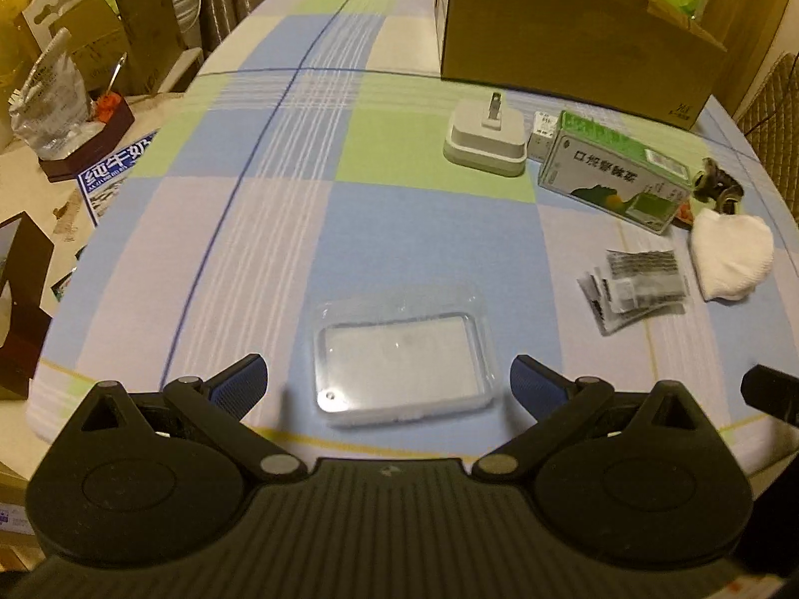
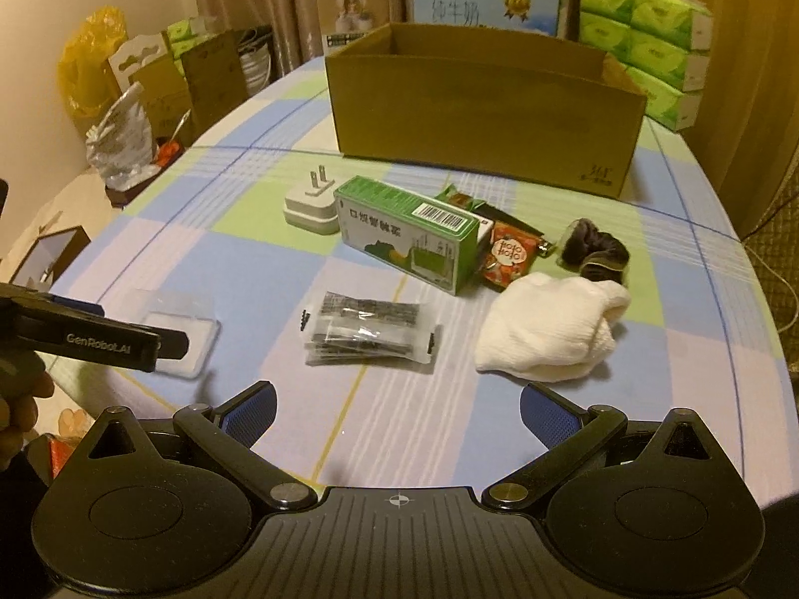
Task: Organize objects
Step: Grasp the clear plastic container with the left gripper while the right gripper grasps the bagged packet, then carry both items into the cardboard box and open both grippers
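A clear plastic case lies flat on the checked tablecloth, directly between the blue pads of my open left gripper, untouched. In the right wrist view the same case sits at the left, partly behind the left gripper's black body. My right gripper is open above bare cloth, short of a stack of clear packets and a white cloth bundle. Farther back lie a green box, a white plug adapter, a red snack packet and a dark scrunchie.
An open cardboard box stands at the back of the table. Green tissue packs and cartons sit behind it. Left of the table edge stand boxes, a foil bag and a yellow bag. A hand shows at the lower left.
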